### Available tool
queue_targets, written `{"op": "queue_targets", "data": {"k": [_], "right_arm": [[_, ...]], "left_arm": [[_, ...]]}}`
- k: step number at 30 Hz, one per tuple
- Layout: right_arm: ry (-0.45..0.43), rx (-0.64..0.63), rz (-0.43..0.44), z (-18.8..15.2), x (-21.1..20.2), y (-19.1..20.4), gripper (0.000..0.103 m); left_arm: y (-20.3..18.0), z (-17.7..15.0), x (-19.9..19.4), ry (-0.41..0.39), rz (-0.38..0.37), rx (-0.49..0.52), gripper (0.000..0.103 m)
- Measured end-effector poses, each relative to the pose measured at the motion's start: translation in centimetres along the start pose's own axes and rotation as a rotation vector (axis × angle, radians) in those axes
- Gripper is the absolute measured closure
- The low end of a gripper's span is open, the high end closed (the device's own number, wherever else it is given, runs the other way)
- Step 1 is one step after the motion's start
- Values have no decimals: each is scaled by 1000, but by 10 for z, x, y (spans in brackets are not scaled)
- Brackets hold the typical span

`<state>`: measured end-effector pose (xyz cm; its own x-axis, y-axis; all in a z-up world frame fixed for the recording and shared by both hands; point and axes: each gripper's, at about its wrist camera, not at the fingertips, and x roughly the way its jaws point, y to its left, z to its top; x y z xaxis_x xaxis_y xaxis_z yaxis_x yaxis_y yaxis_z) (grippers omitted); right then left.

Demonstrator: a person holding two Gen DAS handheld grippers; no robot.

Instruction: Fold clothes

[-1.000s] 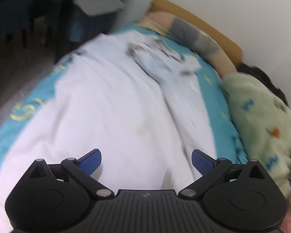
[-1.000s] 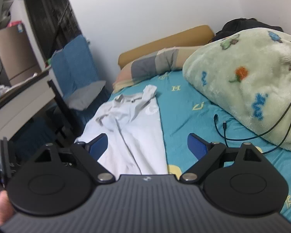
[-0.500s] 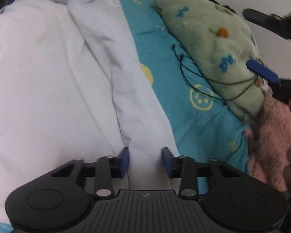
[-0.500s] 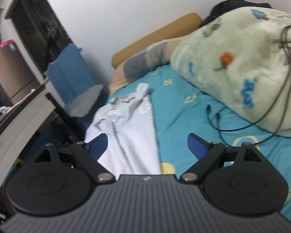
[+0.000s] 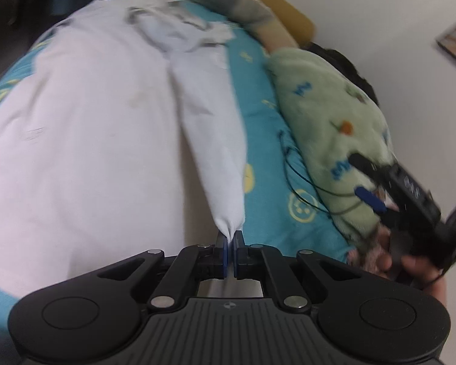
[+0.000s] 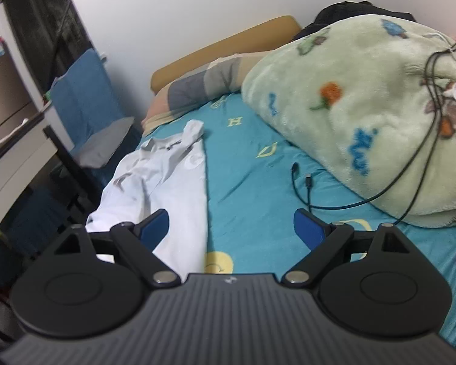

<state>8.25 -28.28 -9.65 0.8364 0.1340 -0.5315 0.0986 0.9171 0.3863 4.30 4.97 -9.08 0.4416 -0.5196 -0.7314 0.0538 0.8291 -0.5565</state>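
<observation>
A white garment (image 5: pixel 91 140) lies spread lengthwise on the teal bed sheet (image 5: pixel 267 152), collar end toward the pillows. My left gripper (image 5: pixel 230 237) is shut on the garment's near right edge, and the pinched cloth rises into a taut cone. In the right wrist view the garment (image 6: pixel 173 188) lies to the left. My right gripper (image 6: pixel 231 225) hovers open above the garment's right edge and the sheet (image 6: pixel 252 182), with nothing between its fingers. In the left wrist view the right gripper (image 5: pixel 366 181) appears at the far right, held by a hand (image 5: pixel 410 264).
A bulky green fleece blanket (image 6: pixel 364 106) fills the bed's right side, with black cables (image 6: pixel 310 194) trailing off it onto the sheet. A striped pillow (image 6: pixel 203 82) lies at the headboard. A blue chair (image 6: pixel 82 97) and a desk (image 6: pixel 12 164) stand left of the bed.
My left gripper went from wide open to shut on the garment's right edge and has pulled it up. The right gripper stayed open and shifted only slightly.
</observation>
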Motion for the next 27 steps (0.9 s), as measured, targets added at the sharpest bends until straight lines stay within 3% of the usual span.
{"op": "queue_targets", "data": {"k": [5, 8, 9, 11, 14, 17, 21, 23, 24, 27], "right_arm": [[23, -17, 7, -3, 3, 6, 13], [21, -19, 24, -4, 2, 8, 13], [17, -24, 27, -5, 1, 9, 13], [7, -34, 31, -6, -2, 12, 13], [-2, -48, 57, -8, -3, 17, 13], [-19, -76, 77, -11, -3, 26, 13], [-55, -132, 122, -15, -6, 40, 14], [-81, -160, 145, -14, -8, 46, 26], [-99, -170, 146, -13, -10, 47, 41], [-154, -168, 143, -6, -13, 45, 54]], "left_arm": [[28, 10, 3, 65, 211, -18, 99], [30, 11, 12, 111, 277, 25, 93], [28, 11, 11, 110, 277, 38, 88], [21, 13, 14, 100, 266, 58, 49], [13, 17, 18, 95, 235, 70, 37], [19, 30, 19, 93, 202, -3, 27], [29, 63, 19, 36, 196, -100, 26], [31, 90, 21, -10, 190, -139, 24], [32, 104, 23, -32, 185, -158, 23], [29, 143, 33, -103, 180, -191, 22]]}}
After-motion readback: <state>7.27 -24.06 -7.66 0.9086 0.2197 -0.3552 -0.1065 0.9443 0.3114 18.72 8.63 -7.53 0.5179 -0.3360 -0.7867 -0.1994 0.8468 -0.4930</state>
